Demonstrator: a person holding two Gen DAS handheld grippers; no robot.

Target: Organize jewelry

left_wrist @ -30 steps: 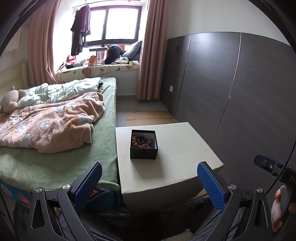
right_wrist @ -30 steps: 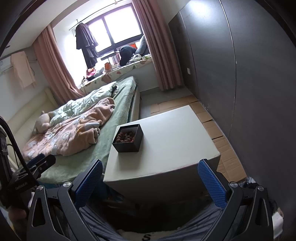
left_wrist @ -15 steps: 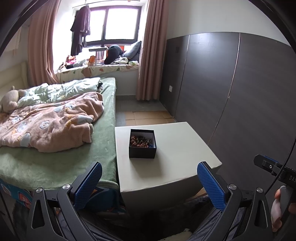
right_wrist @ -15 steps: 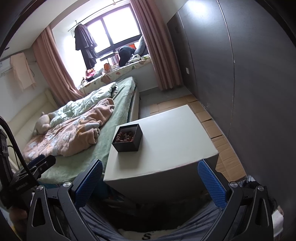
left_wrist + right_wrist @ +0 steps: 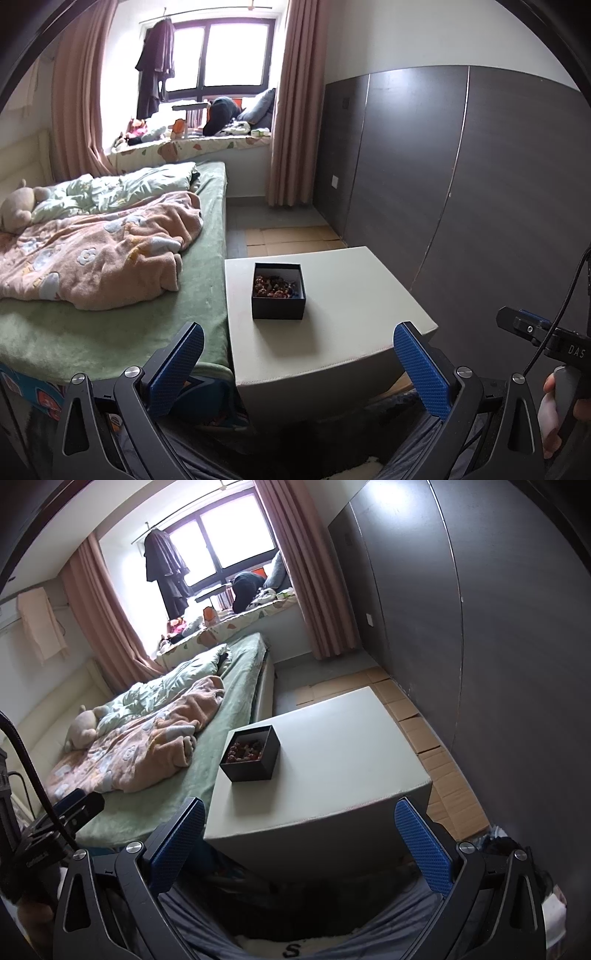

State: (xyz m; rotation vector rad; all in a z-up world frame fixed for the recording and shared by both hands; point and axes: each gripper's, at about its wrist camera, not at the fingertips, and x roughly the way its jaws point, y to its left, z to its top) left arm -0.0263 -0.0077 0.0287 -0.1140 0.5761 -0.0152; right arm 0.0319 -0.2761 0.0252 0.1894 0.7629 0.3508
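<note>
Since both grippers are held back from the pale table (image 5: 332, 343) with nothing gripped, the left gripper (image 5: 303, 363) and the right gripper (image 5: 301, 843) each with jaws spread wide, the approach is best made slowly from above. The open black box (image 5: 279, 308), set near the table's bed-side edge, is seen filled with tangled reddish-brown beaded jewelry (image 5: 275, 286); single pieces cannot be told apart.

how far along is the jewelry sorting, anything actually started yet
Barely begun. Done: nothing visible; the jewelry sits in a mixed heap inside the open black box on the white table, with no pieces laid out. In hand: nothing; the left tool and right tool are both open, empty and short of the table. Left: reaching the box and all the sorting.
</note>
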